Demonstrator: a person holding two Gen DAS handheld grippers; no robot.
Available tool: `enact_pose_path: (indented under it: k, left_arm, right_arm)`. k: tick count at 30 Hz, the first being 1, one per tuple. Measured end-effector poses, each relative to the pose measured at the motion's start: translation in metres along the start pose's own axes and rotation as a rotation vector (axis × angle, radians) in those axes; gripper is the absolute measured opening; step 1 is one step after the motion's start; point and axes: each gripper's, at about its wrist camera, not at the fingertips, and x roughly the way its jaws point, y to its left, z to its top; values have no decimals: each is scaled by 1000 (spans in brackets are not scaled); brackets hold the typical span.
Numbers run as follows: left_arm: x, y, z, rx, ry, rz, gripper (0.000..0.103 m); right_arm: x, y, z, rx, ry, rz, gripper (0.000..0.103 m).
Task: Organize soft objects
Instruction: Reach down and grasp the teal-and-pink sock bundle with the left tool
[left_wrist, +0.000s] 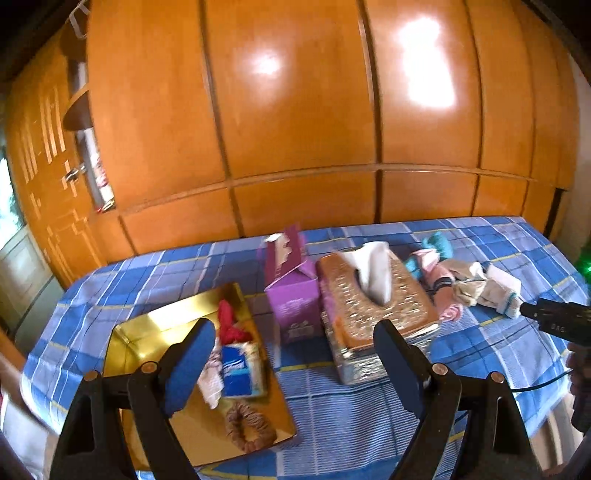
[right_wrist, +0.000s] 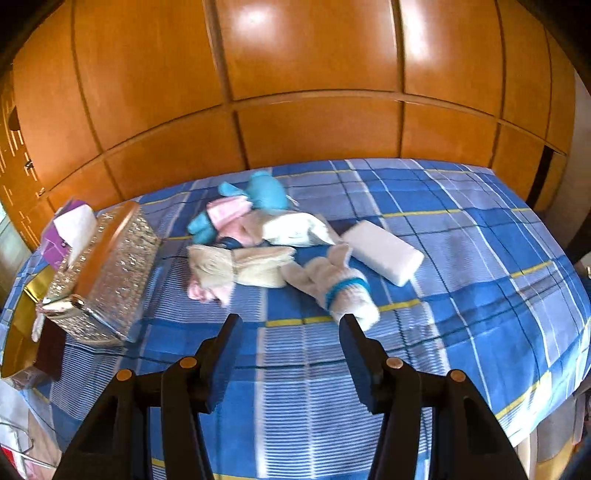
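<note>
Bedsheet (right_wrist: 461, 236): blue plaid, white and yellow lines. Wardrobe (left_wrist: 295, 110): glossy orange wood. Tray (left_wrist: 155, 325): gold. Carton (left_wrist: 291, 295): purple. Tissue box (left_wrist: 373, 306): silver glitter sides, brown top, white tissue. Scrunchie (left_wrist: 251, 428): brown striped. Red cloth (left_wrist: 231, 325). Socks (right_wrist: 258, 225): teal, pink, cream, white. White roll (right_wrist: 347, 291), teal band. Gripper pads (right_wrist: 360, 369): blue.

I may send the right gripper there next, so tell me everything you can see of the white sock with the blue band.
The white sock with the blue band looks like soft, fuzzy knit, rolled or bunched into a short bundle, with a thin blue stripe ringing it near the cuff end. It lies slantwise on the plaid bedspread, at the near end of the clothing pile. Its far end meets a beige folded cloth and a white packet. The right gripper is open just short of it; nothing grips it.
</note>
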Motion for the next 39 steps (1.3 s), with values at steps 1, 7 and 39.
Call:
enact_pose_path:
  k: [1, 7, 39]
  left_arm:
    - [0, -5, 2, 13, -1, -13, 88]
    - [3, -38, 17, 92, -16, -67, 88]
    - [162, -179, 122, 92, 329, -342, 67]
  right_arm:
    - [1, -3, -2, 0, 4, -4, 55]
    - [4, -23, -13, 34, 15, -28, 55]
    - [17, -55, -18, 157, 58, -8, 55]
